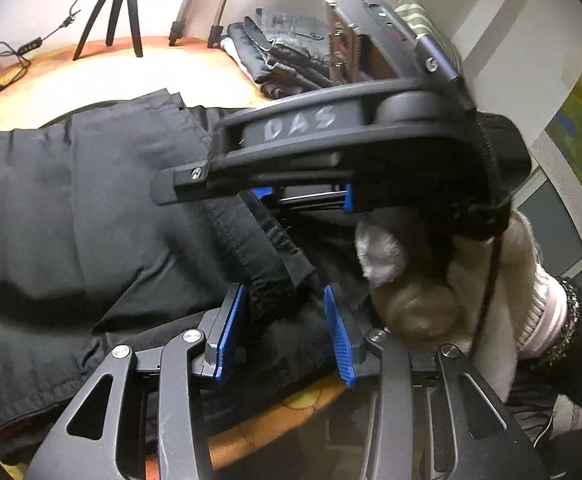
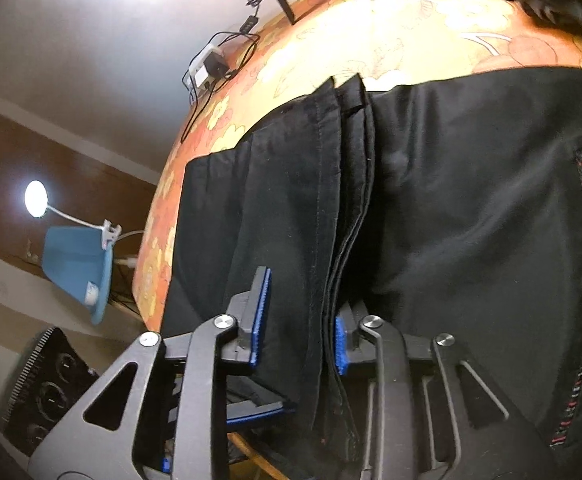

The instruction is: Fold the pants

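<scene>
The black woven cotton pants [image 2: 471, 200] lie across the orange flower-patterned bench [image 2: 391, 40], already doubled leg on leg, stacked hems showing; the crosswise folds look still undone. The left tool [image 1: 285, 330] stands apart over a rumpled seam. The right tool [image 2: 297, 320] straddles the layered edge, fingers apart. Far right sits a pile of folded dark clothes [image 1: 283, 52].

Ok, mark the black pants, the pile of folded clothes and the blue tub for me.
black pants [image 2: 471, 216], right wrist view, flat seat panel.
folded clothes [image 1: 291, 54], left wrist view, grey top garment.
blue tub [image 2: 77, 264], right wrist view, its side wall.
</scene>
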Available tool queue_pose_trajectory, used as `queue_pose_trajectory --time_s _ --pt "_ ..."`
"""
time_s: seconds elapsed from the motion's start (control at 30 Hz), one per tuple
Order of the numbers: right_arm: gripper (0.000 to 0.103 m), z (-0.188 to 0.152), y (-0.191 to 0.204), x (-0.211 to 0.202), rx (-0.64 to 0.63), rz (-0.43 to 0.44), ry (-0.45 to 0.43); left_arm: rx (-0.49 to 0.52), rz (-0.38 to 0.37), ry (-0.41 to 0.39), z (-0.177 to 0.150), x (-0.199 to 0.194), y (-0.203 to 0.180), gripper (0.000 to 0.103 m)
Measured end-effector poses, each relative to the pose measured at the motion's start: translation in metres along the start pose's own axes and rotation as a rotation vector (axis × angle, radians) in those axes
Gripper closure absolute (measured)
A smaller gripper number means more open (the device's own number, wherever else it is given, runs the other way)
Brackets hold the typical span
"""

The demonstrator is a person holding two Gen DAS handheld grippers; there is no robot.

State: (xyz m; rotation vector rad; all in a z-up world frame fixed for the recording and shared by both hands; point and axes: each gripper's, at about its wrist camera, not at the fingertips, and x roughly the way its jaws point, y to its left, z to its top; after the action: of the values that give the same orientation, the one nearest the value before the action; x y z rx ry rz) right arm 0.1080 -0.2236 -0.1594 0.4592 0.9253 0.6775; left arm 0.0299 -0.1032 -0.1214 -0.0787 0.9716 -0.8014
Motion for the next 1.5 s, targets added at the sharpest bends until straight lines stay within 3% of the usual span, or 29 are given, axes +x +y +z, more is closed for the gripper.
queue_pose_trajectory --time_s 0.03,0.13,0.3,0.5,0.63,0.7,0.83,1.03,1.2,1.3,1.5 --pt "0.092 0.0 0.002 0.001 -0.011 -0.017 0.003 0.011 0.004 0.003 -0.001 -0.003 -0.002 0.065" --pt "0.097 -0.001 0.009 0.004 -0.06 -0.082 0.003 0.013 -0.014 0.013 -0.004 -0.015 -0.005 0.065" --pt "0.099 0.0 0.011 -0.008 -0.079 -0.133 -0.028 -0.004 0.008 -0.024 -0.009 -0.055 0.001 0.065" --pt "0.099 -0.001 0.017 -0.032 -0.08 -0.189 -0.083 -0.1 0.195 -0.146 0.002 -0.107 0.051 0.065" --pt "0.099 -0.004 0.017 -0.049 -0.09 -0.252 -0.114 -0.239 0.197 -0.194 0.006 -0.12 0.085 0.065" --pt "0.099 -0.006 0.011 -0.061 -0.072 -0.274 -0.13 -0.259 0.209 -0.2 0.004 -0.121 0.091 0.065" --pt "0.099 -0.01 -0.004 -0.083 -0.047 -0.311 -0.145 -0.255 0.198 -0.165 0.004 -0.101 0.091 0.065" --pt "0.099 -0.012 -0.028 -0.116 0.007 -0.332 -0.178 -0.155 0.185 -0.135 0.008 -0.087 0.059 0.065" --pt "0.099 -0.014 -0.041 -0.115 0.011 -0.369 -0.162 -0.063 0.193 -0.095 0.014 -0.065 0.038 0.065" --pt "0.099 -0.016 -0.05 -0.115 0.032 -0.364 -0.144 -0.033 0.202 -0.031 0.005 -0.045 0.036 0.065" --pt "0.099 -0.025 -0.054 -0.122 0.065 -0.351 -0.151 -0.022 0.233 0.049 -0.01 -0.025 0.042 0.065"
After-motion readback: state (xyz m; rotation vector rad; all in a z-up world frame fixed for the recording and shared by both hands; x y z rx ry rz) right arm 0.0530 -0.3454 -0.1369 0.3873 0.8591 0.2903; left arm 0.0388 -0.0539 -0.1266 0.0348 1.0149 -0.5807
